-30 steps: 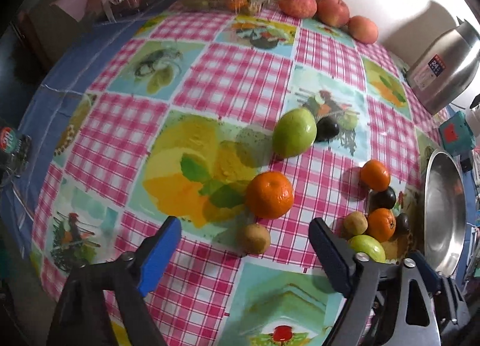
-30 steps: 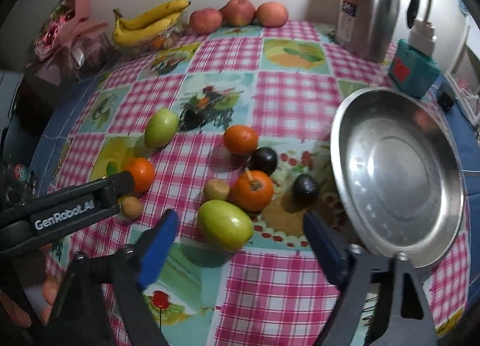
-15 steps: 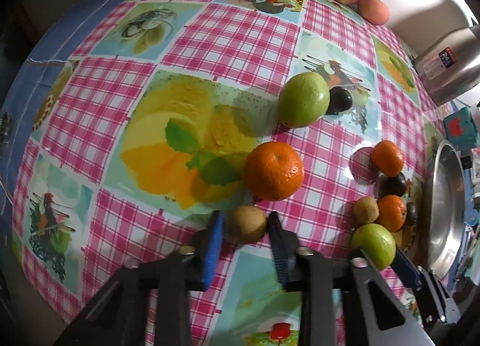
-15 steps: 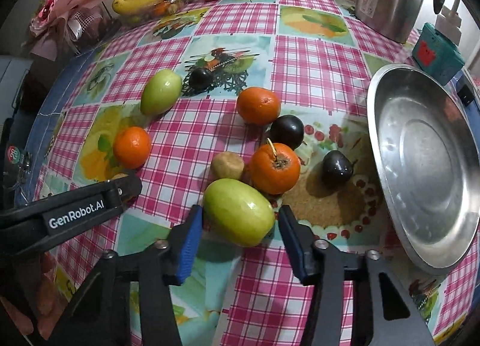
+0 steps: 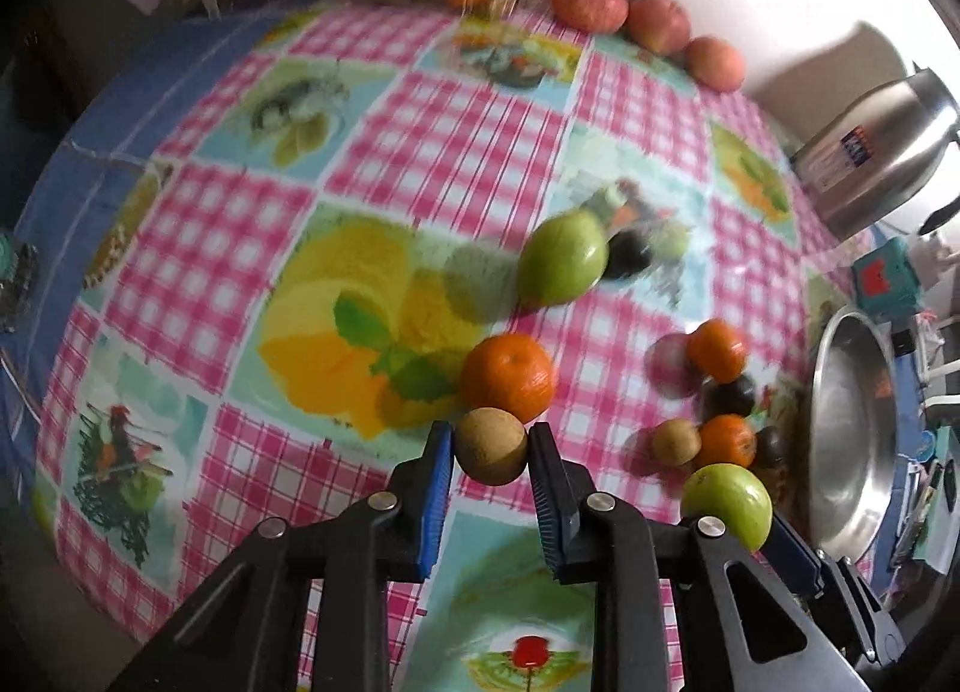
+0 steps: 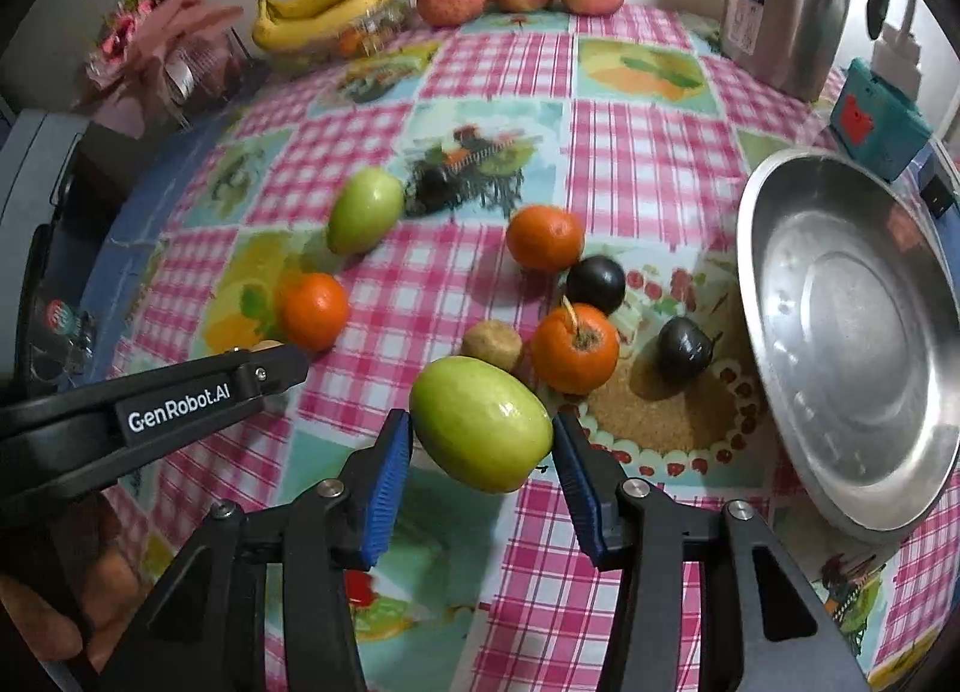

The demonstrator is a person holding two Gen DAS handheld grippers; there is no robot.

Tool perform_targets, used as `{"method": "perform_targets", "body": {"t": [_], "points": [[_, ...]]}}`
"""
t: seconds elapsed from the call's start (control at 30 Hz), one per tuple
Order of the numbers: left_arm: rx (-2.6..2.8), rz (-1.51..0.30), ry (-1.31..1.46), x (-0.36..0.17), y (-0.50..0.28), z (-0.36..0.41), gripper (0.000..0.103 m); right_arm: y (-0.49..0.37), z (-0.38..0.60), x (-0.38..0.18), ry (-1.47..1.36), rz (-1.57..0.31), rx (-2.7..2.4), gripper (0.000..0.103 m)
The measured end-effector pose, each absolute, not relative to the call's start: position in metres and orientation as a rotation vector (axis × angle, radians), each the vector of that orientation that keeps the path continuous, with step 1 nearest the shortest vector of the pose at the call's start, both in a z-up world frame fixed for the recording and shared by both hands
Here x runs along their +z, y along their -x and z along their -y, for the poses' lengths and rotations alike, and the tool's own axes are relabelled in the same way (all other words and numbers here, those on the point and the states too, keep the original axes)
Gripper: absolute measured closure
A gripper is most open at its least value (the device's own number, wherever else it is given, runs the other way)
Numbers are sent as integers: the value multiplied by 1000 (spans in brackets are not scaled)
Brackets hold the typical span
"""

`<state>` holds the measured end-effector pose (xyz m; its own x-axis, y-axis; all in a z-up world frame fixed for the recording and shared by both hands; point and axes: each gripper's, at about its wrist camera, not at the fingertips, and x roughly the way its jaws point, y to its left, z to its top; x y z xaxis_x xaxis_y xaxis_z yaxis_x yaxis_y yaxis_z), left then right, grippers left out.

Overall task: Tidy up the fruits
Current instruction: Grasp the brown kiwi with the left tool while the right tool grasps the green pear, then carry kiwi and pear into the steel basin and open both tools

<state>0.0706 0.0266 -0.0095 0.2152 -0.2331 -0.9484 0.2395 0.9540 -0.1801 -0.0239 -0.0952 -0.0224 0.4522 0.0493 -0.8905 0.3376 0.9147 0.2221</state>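
Gripping done at both tools: left tool (image 5: pixel 491 448) clamped on brown kiwi (image 5: pixel 492 446), near edge of surface (image 5: pixel 252 248); right tool (image 6: pixel 482 439) clamped on green apple (image 6: pixel 480 431), left of steel bowl (image 6: pixel 852 344). Kiwi judged light, soft; apple firm, slippery, best held across widest part. "GenRobot.AI" read on left tool.

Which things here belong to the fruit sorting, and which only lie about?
Job: brown kiwi in left gripper; green apple in right gripper; loose oranges; steel bowl.

Lying about: kettle, bouquet, teal box.
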Motion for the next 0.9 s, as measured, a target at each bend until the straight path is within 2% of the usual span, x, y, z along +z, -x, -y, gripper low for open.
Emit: {"method": "perform_targets", "body": {"t": [0.2, 0.47, 0.9], "points": [[-352, -1256, -12, 11, -67, -23, 76, 29, 104, -7, -410, -1051, -224, 54], [-362, -1253, -59, 8, -70, 4, 76, 39, 136, 5, -424, -1032, -354, 54], [-501, -1212, -213, 22, -46, 100, 76, 75, 226, 10, -541, -1011, -610, 54]]}}
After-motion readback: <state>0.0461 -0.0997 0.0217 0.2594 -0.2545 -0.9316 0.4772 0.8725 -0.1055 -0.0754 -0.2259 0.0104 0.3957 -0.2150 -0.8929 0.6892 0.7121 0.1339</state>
